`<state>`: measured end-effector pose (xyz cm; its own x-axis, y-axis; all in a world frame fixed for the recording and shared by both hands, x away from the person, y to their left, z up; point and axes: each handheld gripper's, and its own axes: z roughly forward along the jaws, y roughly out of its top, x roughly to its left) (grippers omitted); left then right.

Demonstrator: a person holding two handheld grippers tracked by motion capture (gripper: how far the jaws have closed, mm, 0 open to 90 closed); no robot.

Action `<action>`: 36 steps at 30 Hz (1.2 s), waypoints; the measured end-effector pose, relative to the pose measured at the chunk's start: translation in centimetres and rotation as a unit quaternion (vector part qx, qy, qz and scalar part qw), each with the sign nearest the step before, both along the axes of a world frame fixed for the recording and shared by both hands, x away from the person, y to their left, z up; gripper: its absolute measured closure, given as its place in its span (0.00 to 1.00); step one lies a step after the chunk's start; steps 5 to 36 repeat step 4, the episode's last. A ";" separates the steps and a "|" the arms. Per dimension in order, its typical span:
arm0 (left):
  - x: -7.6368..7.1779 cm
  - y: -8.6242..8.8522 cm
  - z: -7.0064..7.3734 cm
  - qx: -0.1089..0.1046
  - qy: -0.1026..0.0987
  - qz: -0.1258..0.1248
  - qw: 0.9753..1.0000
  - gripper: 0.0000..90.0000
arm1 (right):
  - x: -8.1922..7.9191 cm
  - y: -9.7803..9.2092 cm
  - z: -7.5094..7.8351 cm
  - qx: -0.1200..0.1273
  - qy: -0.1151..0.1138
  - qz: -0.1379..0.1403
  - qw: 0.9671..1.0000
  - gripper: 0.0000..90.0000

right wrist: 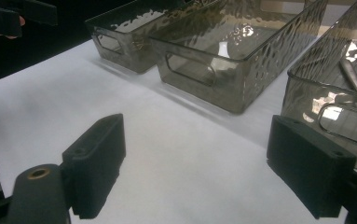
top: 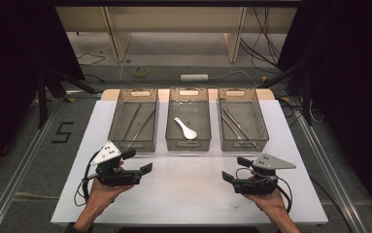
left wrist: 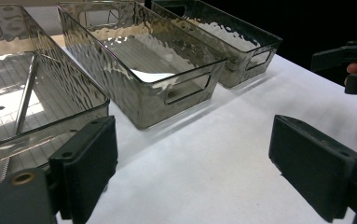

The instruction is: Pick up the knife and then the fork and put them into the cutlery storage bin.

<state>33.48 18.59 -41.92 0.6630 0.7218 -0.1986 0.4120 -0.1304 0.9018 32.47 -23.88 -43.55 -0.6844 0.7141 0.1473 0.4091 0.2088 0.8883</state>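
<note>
A white spoon [top: 185, 128] lay in the middle bin [top: 188, 119] of three clear smoky bins set in a row at the far side of a white table [top: 188, 194]. The left bin [top: 134, 119] held long thin metal utensils [top: 141, 124], and the right bin [top: 242, 119] held more metal utensils [top: 236, 124]; what kind they were could not be told. No brand or label was readable on the bins. A black "5" [top: 62, 132] was marked on the floor to the left of the table.

The spoon sat well apart from both grippers, beyond the bin's near wall. The left gripper [top: 141, 161], held in the person's left hand [top: 102, 191], hovered over the table just in front of the left bin, its jaws spread wide with nothing between them. The right gripper [top: 235, 170], held in the right hand [top: 267, 198], hovered near the table's right front, its jaws likewise parted and empty. In the left gripper view, the left gripper [left wrist: 192, 161] faced the bins across bare table; in the right gripper view, the right gripper [right wrist: 195, 163] did the same.
</note>
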 end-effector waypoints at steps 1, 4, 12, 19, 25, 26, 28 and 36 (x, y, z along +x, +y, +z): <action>0.0 0.0 0.0 0.000 -0.001 0.000 1.000 0.16 | 0.0 0.0 0.0 0.000 0.000 0.000 1.000 0.23; 0.0 0.0 0.0 0.001 -0.001 0.000 1.000 0.16 | 0.0 0.0 0.0 -0.001 0.000 0.001 1.000 0.23; 0.0 0.0 0.0 0.001 -0.001 0.000 1.000 0.16 | 0.0 0.0 0.0 -0.001 0.000 0.001 1.000 0.23; 0.0 0.0 0.0 0.001 -0.001 0.000 1.000 0.16 | 0.0 0.0 0.0 -0.001 0.000 0.001 1.000 0.23; 0.0 0.0 0.0 0.001 -0.001 0.000 1.000 0.16 | 0.0 0.0 0.0 -0.001 0.000 0.001 1.000 0.23; 0.0 0.0 0.0 0.001 -0.001 0.000 1.000 0.16 | 0.0 0.0 0.0 -0.001 0.000 0.001 1.000 0.23; 0.0 0.0 0.0 0.001 -0.001 0.000 1.000 0.16 | 0.0 0.0 0.0 -0.001 0.000 0.001 1.000 0.23; 0.0 0.0 0.0 0.001 -0.001 0.000 1.000 0.16 | 0.0 0.0 0.0 -0.001 0.000 0.001 1.000 0.23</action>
